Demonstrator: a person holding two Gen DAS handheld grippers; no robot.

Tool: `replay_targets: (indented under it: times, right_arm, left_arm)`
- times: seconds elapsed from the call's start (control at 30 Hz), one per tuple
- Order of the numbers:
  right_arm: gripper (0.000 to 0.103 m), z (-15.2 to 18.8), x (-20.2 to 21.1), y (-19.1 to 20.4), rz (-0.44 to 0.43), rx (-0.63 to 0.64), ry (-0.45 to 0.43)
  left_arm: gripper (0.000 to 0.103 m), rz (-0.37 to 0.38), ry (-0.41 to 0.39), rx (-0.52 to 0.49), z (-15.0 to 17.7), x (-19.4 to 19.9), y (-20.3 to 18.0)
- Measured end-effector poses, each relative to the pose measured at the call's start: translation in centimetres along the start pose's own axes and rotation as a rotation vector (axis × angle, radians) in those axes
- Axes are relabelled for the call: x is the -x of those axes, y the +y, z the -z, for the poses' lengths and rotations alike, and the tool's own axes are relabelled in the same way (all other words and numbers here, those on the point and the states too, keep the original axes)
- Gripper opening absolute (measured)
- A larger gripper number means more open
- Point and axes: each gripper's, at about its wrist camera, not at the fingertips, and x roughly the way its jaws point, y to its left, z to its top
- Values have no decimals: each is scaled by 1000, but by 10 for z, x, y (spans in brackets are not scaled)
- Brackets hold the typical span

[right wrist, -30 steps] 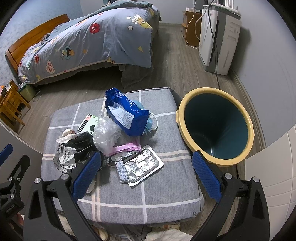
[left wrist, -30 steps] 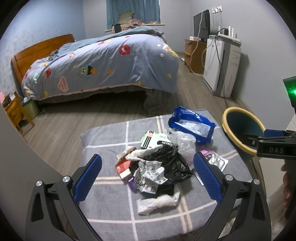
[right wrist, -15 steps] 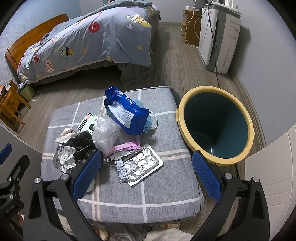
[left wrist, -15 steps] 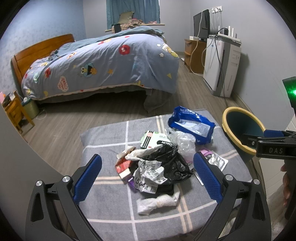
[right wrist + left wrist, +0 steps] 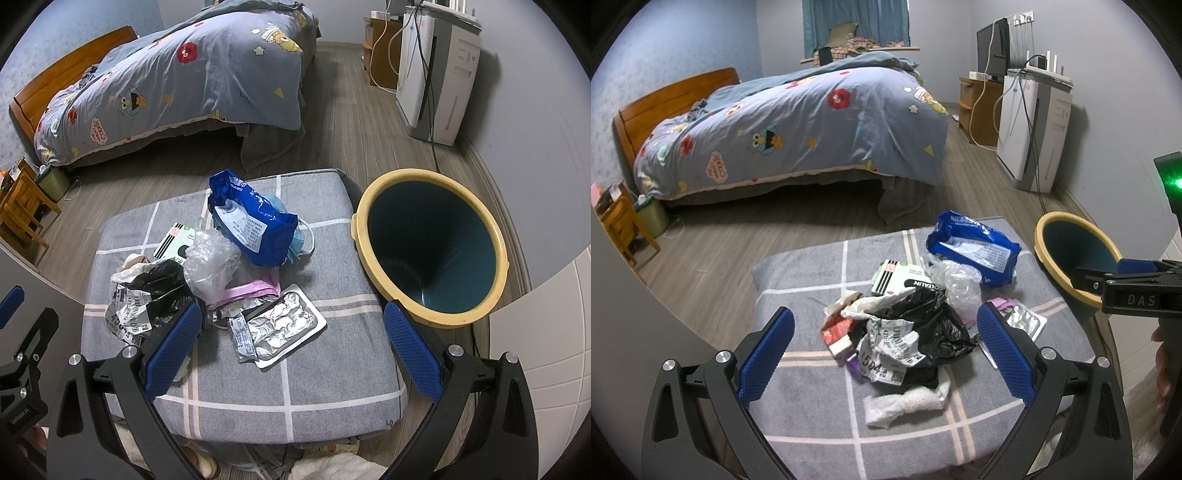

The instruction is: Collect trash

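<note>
A pile of trash lies on a grey checked cushion (image 5: pixel 820 417) (image 5: pixel 332 373): a black plastic bag (image 5: pixel 931 321) (image 5: pixel 159 280), crumpled printed paper (image 5: pixel 890 350), a clear plastic wrap (image 5: pixel 210 266), a blue packet (image 5: pixel 975 247) (image 5: pixel 251 225), a silver blister pack (image 5: pixel 280 328) and a white wad (image 5: pixel 905 400). A yellow-rimmed bin (image 5: pixel 428 251) (image 5: pixel 1071 251) stands right of the cushion. My left gripper (image 5: pixel 886 354) is open and empty, above the pile's near side. My right gripper (image 5: pixel 291 350) is open and empty, above the blister pack.
A bed with a blue patterned quilt (image 5: pixel 798 129) stands behind the cushion across wooden floor. A white appliance with cables (image 5: pixel 1030 129) and a wooden cabinet with a monitor (image 5: pixel 979 107) line the right wall. A small wooden stool (image 5: pixel 617 221) is at the left.
The right gripper's view has shifted slightly toward the cushion. The left gripper has barely moved. Both stay open and the trash has not moved.
</note>
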Motion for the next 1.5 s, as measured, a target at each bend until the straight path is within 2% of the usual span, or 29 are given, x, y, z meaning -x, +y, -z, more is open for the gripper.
replay_targets:
  times: [0.53, 0.6, 0.67, 0.7, 0.8, 0.87, 0.97, 1.07, 1.13, 1.2, 1.27, 1.3, 1.33, 1.4, 1.5]
  right_arm:
    - [97, 2, -1, 0, 3, -9, 8]
    - [97, 2, 0, 0, 5, -11, 5]
    - [97, 1, 1, 2, 15, -4, 0]
    - [97, -2, 2, 3, 22, 3, -2]
    - [97, -4, 3, 8, 38, 20, -9]
    - [97, -7, 1, 11, 35, 25, -2]
    - [97, -19, -8, 16, -6, 27, 75]
    - [97, -27, -17, 11, -73, -3, 90]
    - [97, -35, -21, 6, -99, -32, 79]
    - [97, -50, -21, 3, -88, -36, 24]
    - [97, -67, -23, 5, -50, 4, -40]
    - [97, -73, -27, 7, -34, 27, -46]
    - [97, -78, -32, 9, -26, 52, -47]
    - [97, -87, -44, 14, 18, 98, -66]
    - [97, -90, -62, 15, -14, 119, -43]
  left_arm:
    - [98, -2, 7, 3, 2, -2, 2]
    - [98, -29, 13, 5, 5, -4, 1]
    - [98, -126, 47, -5, 10, -11, -3]
    - [98, -152, 65, -17, 10, -17, -2]
    - [98, -96, 71, -59, 12, -20, -3]
    - [98, -12, 56, -36, 10, -20, 3]
    - [98, 7, 30, -30, 1, -19, 10]
    - [98, 13, 17, 5, -13, -25, 23]
    - [98, -24, 14, 1, -21, -30, 30]
    - [98, -39, 3, -11, -27, -35, 35]
    - [98, -22, 27, -8, -31, -45, 39]
    - [98, -23, 39, 1, -32, -49, 40]
    - [98, 17, 54, 25, -32, -56, 41]
    - [98, 39, 85, 58, -30, -64, 46]
    - [98, 80, 116, 119, -20, -79, 56]
